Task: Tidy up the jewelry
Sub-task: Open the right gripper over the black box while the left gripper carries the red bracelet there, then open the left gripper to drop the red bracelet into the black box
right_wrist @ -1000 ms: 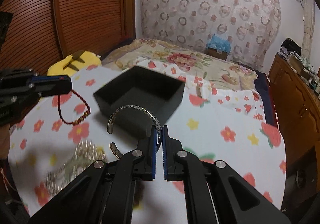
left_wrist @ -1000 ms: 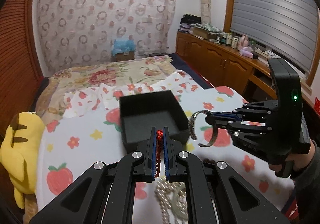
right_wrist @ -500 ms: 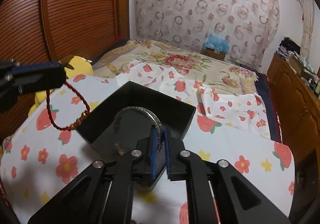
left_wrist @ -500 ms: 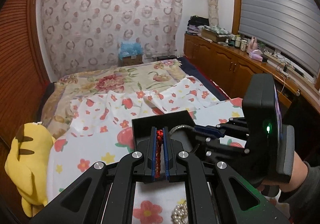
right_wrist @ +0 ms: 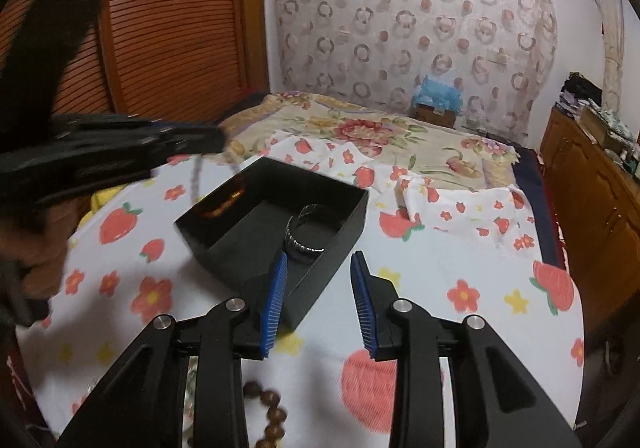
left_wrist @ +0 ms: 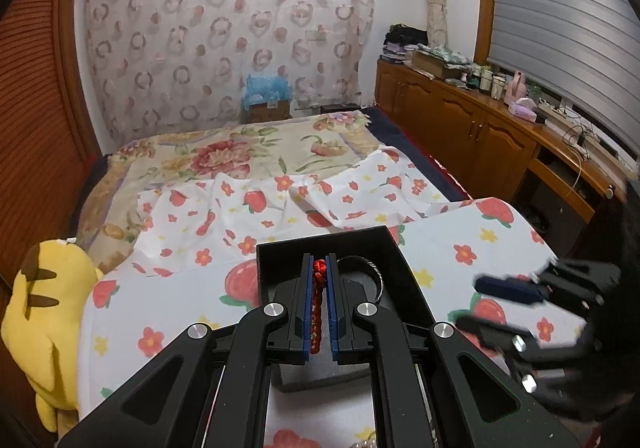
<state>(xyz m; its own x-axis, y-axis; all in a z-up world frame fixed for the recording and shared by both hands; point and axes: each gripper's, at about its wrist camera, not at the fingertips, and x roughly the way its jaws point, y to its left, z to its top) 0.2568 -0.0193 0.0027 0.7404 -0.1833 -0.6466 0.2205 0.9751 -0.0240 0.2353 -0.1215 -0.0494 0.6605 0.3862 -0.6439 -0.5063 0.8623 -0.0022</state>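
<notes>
A black open box (right_wrist: pixel 328 248) (left_wrist: pixel 280 248) stands on the strawberry-print cloth. A silver bangle (right_wrist: pixel 306 238) (left_wrist: pixel 374 270) lies inside it at the near right. My right gripper (right_wrist: pixel 318 300) is open and empty just in front of the box; it shows blurred at the right in the left wrist view (left_wrist: pixel 504 308). My left gripper (left_wrist: pixel 319 304) is shut on a red cord bracelet (left_wrist: pixel 318 288) and holds it over the box. In the right wrist view the left gripper (right_wrist: pixel 208 140) is above the box's far left corner, with the bracelet hanging blurred into the box.
Brown wooden beads (right_wrist: pixel 268 408) lie on the cloth below my right gripper. A yellow plush toy (left_wrist: pixel 44 312) sits at the table's left edge. A bed with floral covers (left_wrist: pixel 240 156) is behind. Wooden cabinets (left_wrist: pixel 480 136) run along the right.
My right gripper has opened, let the silver bangle go into the box and pulled back. My left gripper has moved over the box with the red bracelet.
</notes>
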